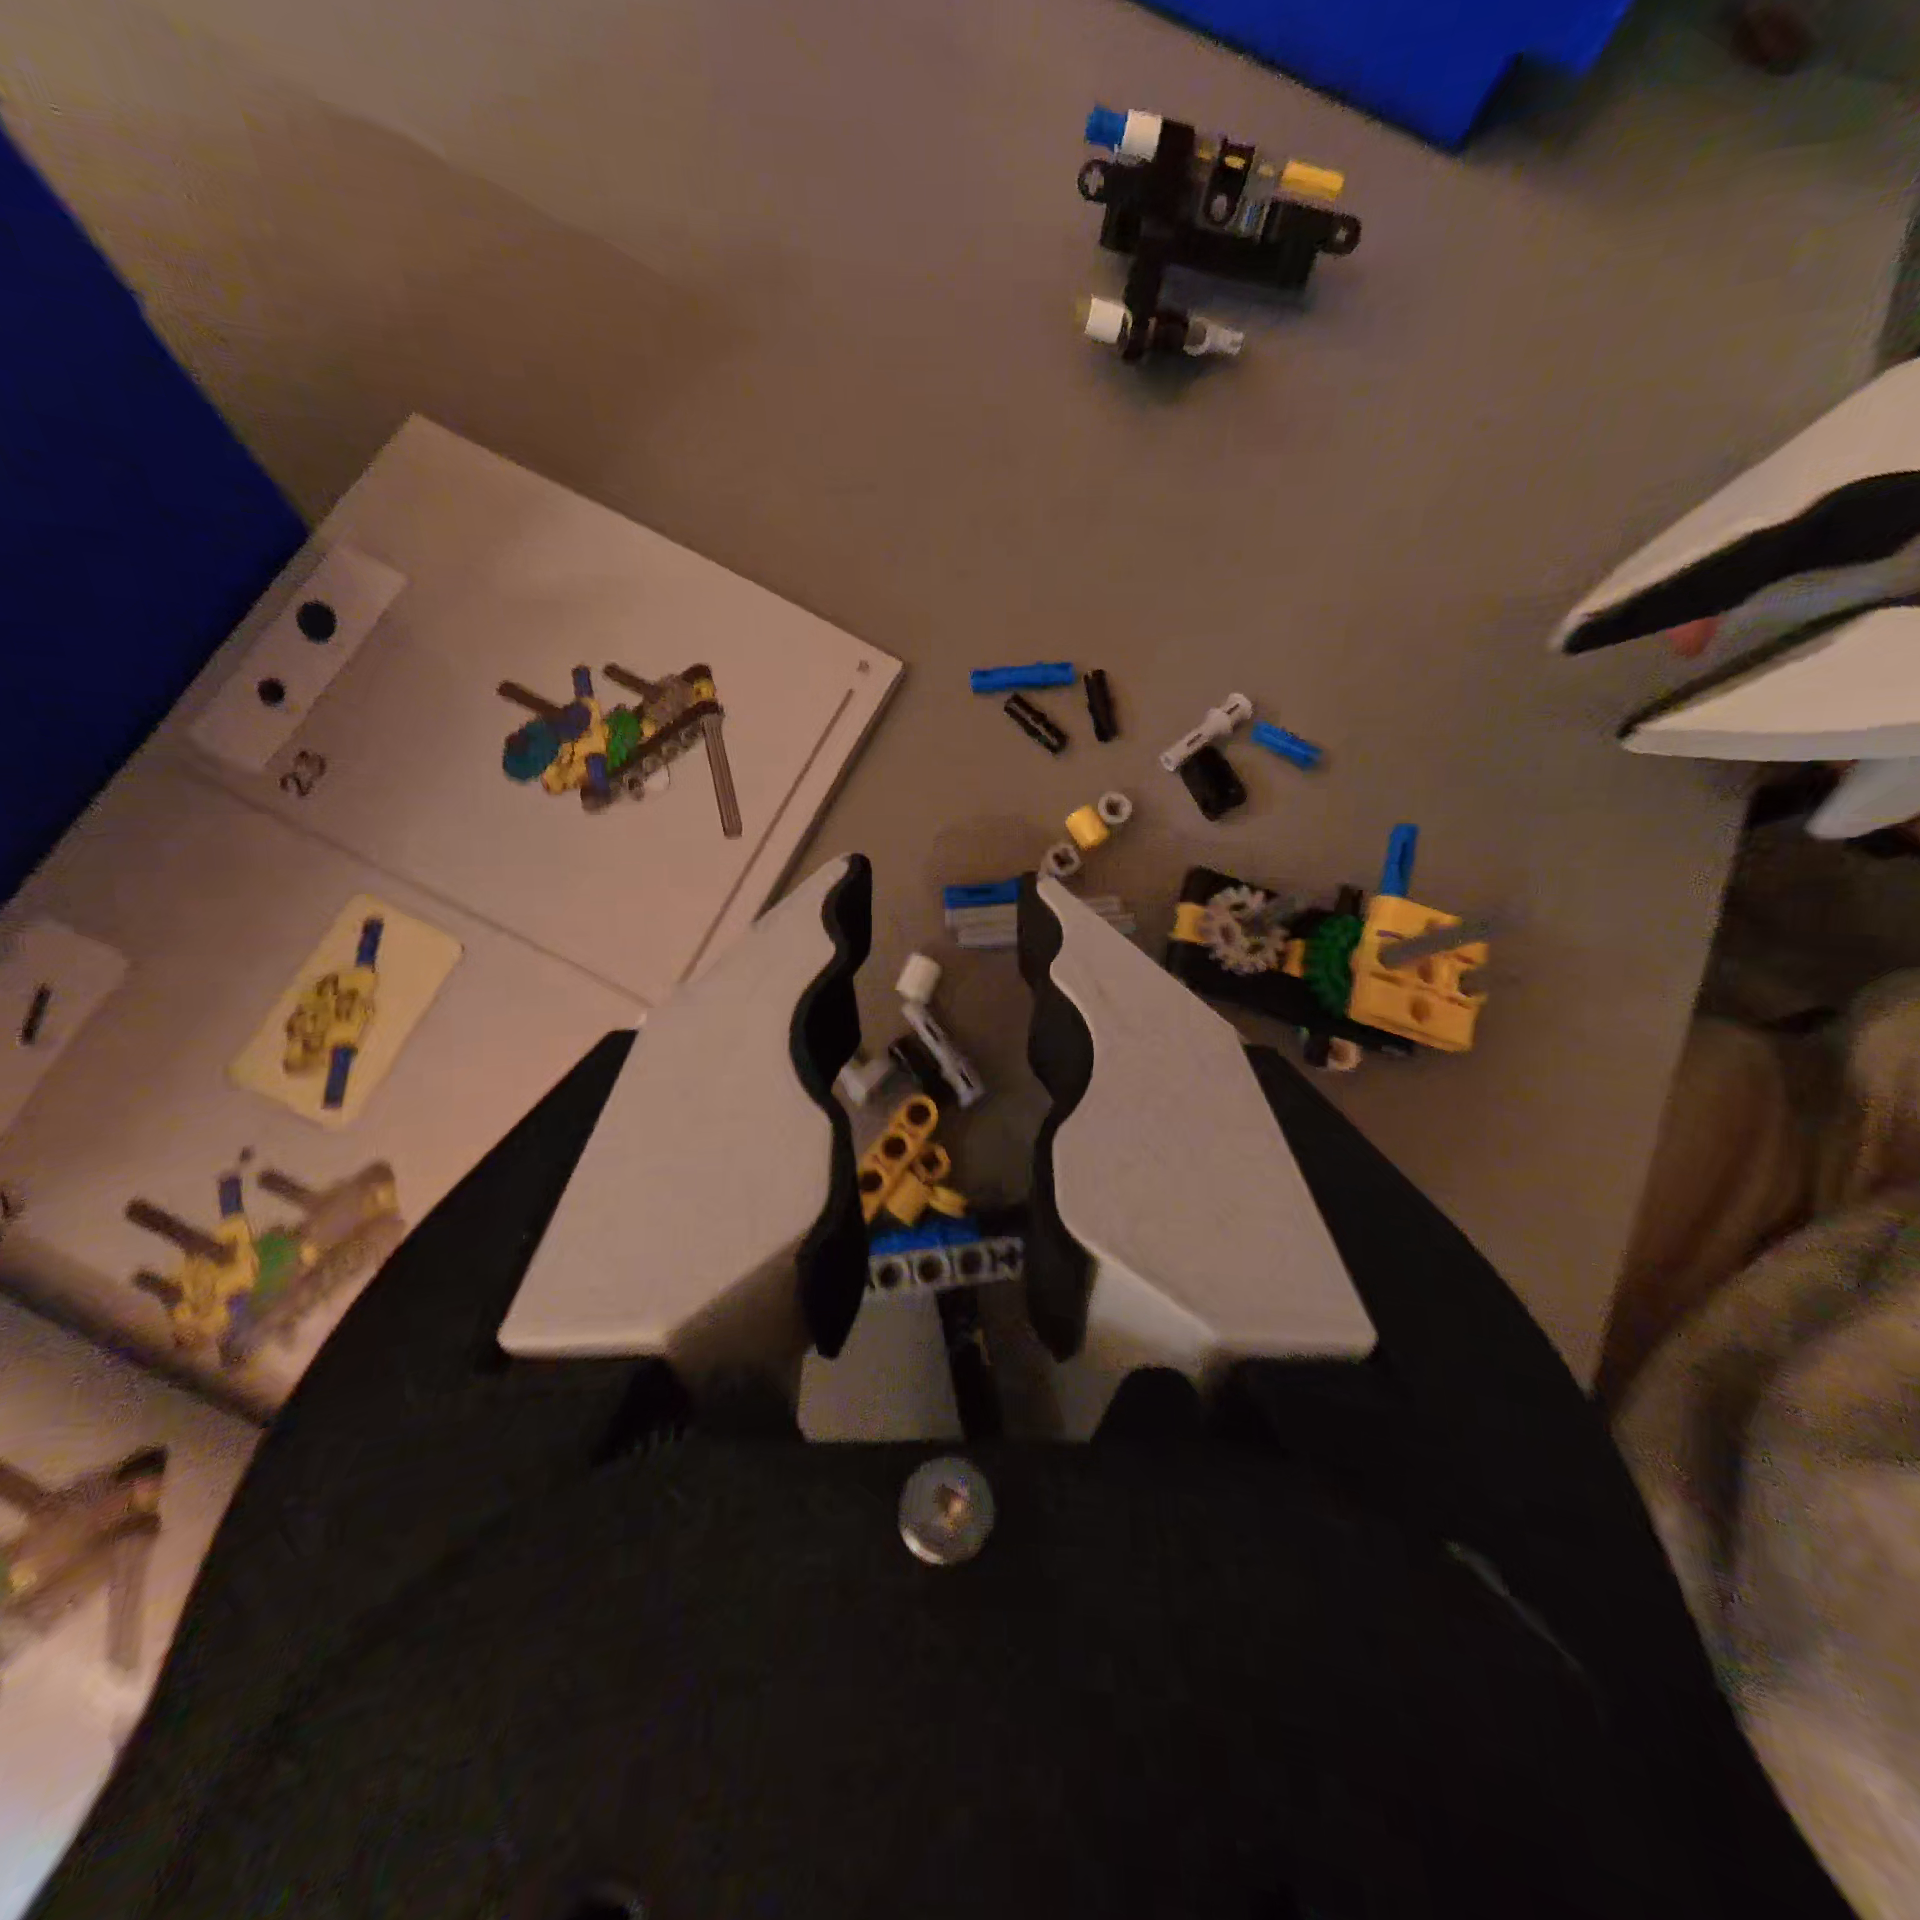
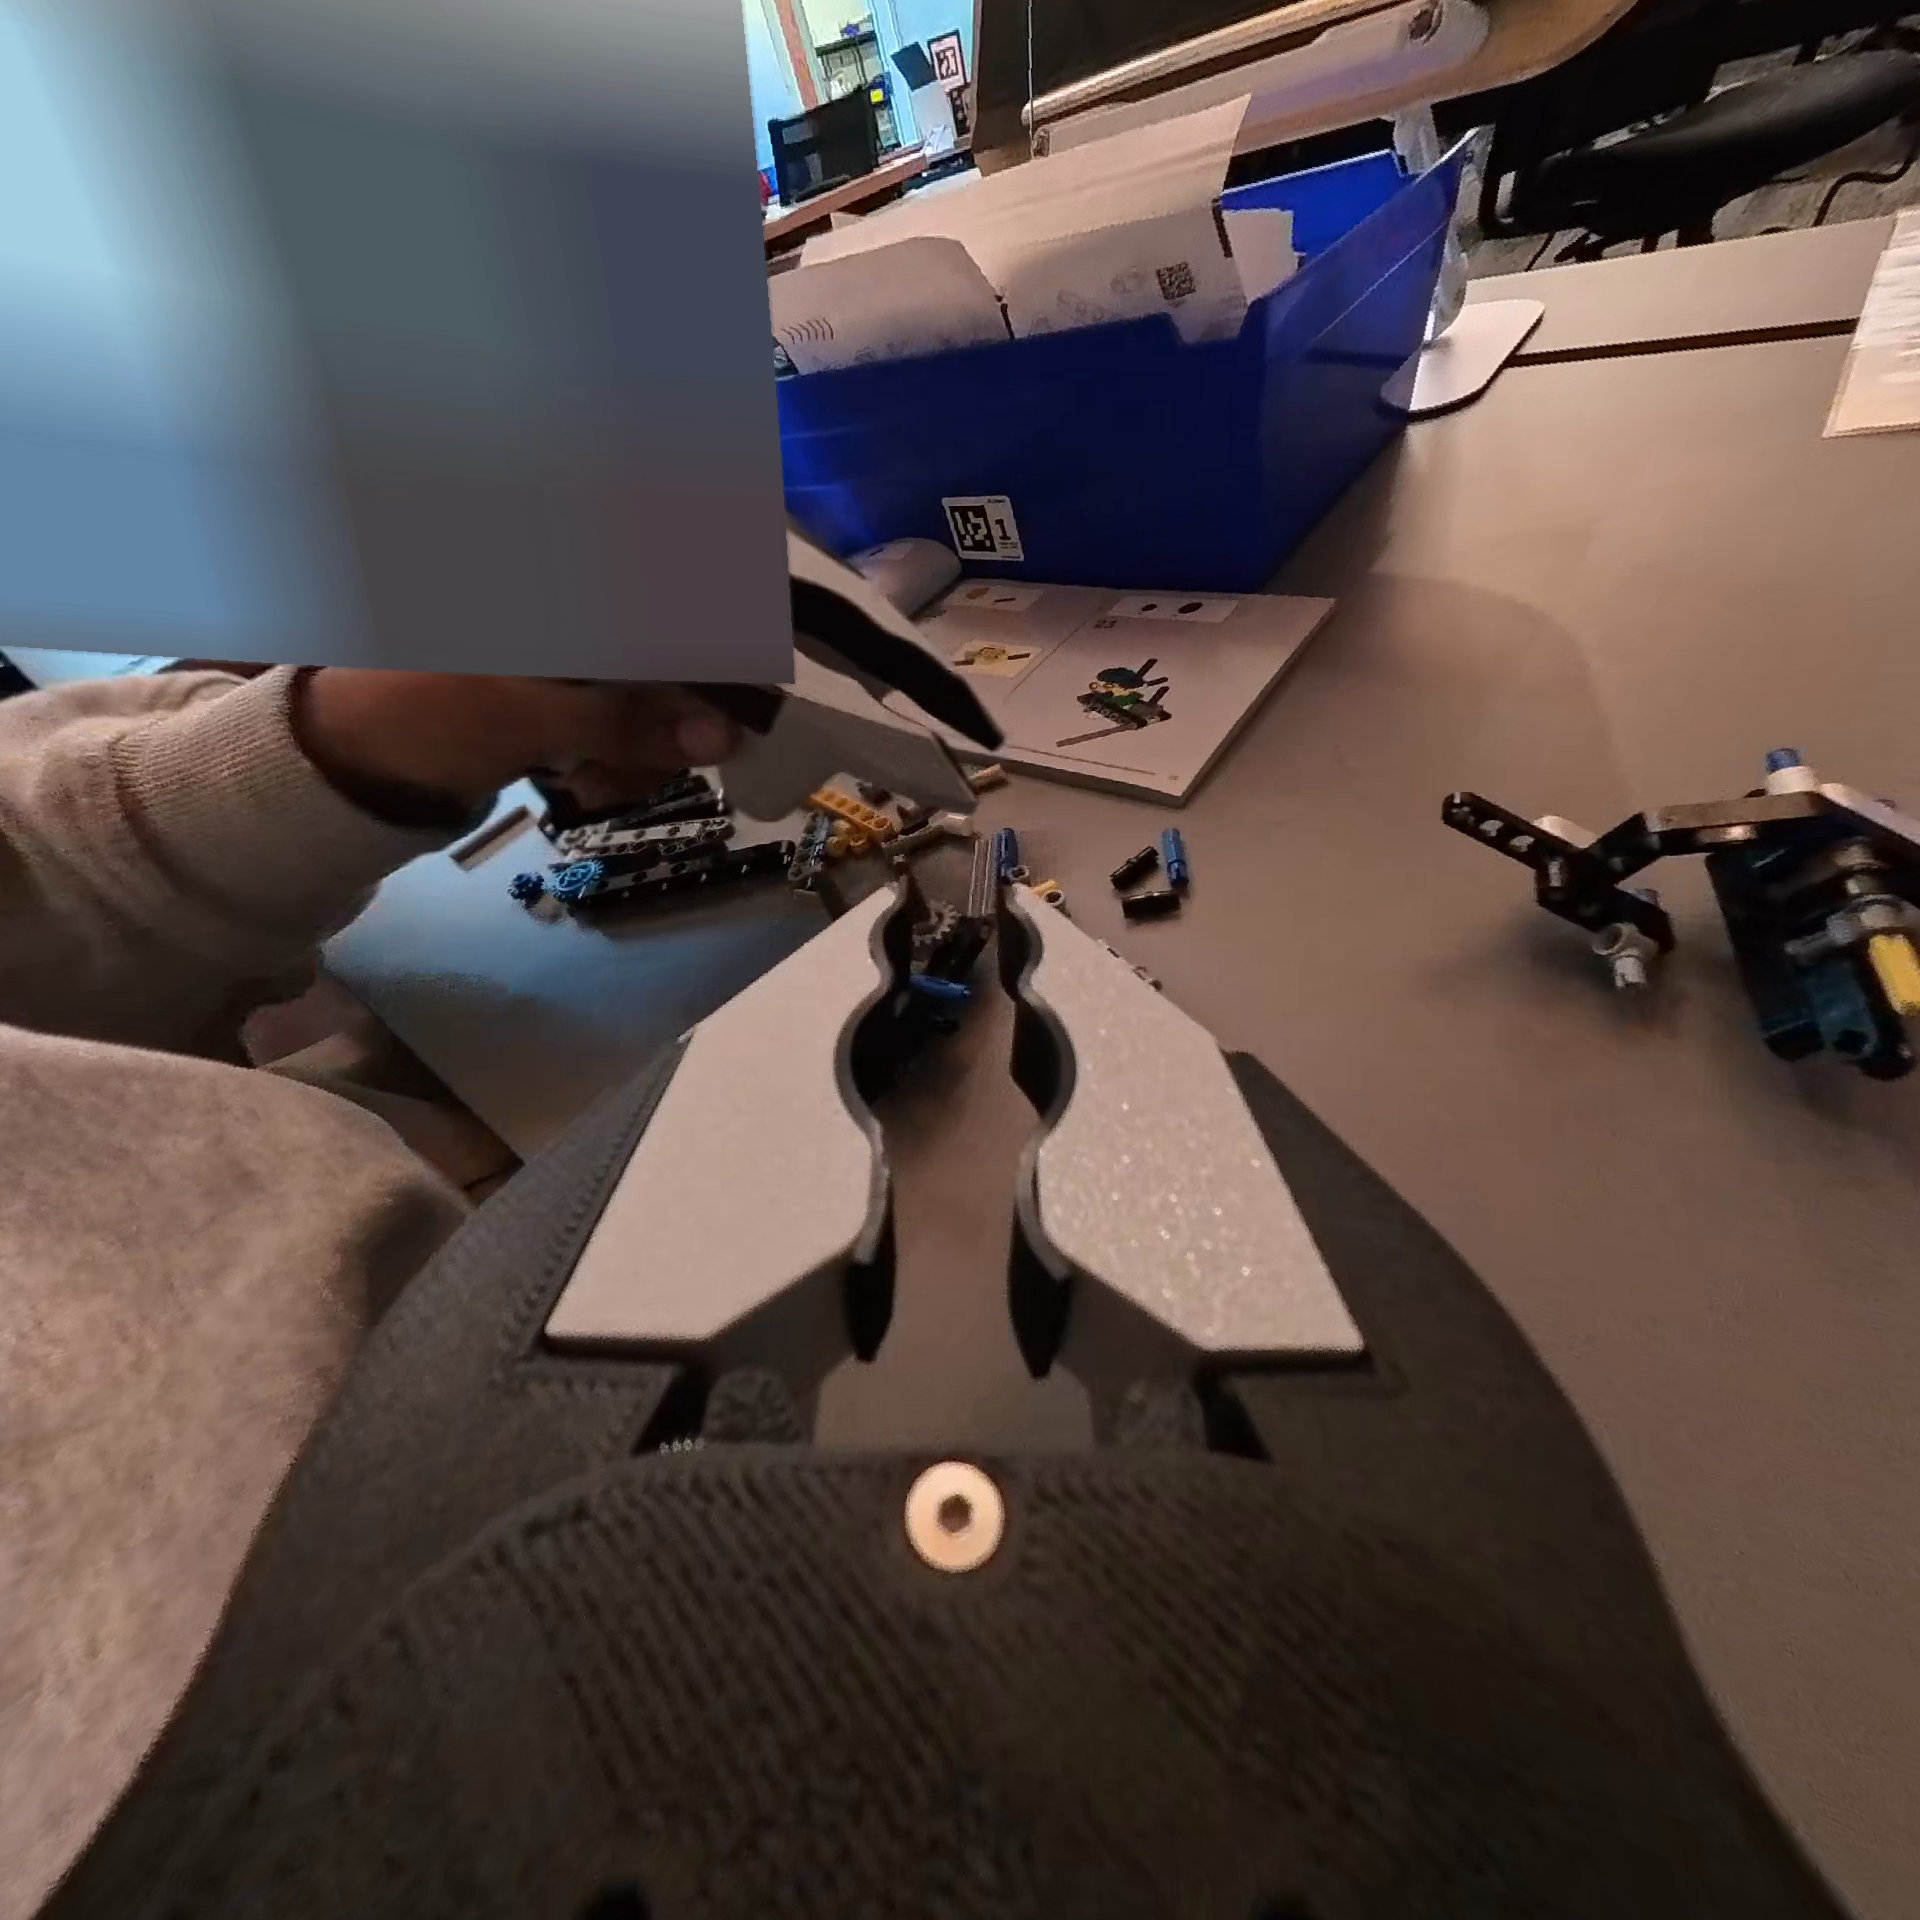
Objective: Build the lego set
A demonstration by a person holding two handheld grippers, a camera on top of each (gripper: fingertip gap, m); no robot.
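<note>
My left gripper (image 1: 945, 878) is low over the grey table (image 1: 727, 260). Its jaws are part closed on a grey holed beam (image 1: 940, 1268) joined to yellow beams (image 1: 899, 1143) and a black bar. It also shows in the right wrist view (image 2: 977, 769), just above those yellow beams (image 2: 847, 805). My right gripper (image 2: 956, 899) is part open and empty, pointing at a yellow and black gear assembly (image 2: 940, 930), which lies on the table to the right in the left wrist view (image 1: 1340, 956). The right gripper (image 1: 1595, 686) hovers above and right of it there.
A black assembly with white, blue and yellow ends (image 1: 1205, 208) (image 2: 1766, 894) stands farther off. Loose blue and black pins (image 1: 1039, 717) (image 2: 1148, 883) lie between. An open instruction booklet (image 1: 520, 675) (image 2: 1174, 675) is on the left, a blue bin (image 2: 1091, 447) behind. Black beams (image 2: 644, 862) lie by a sleeve (image 2: 156, 831). Some 11 cm of space lies between my two pairs of fingers.
</note>
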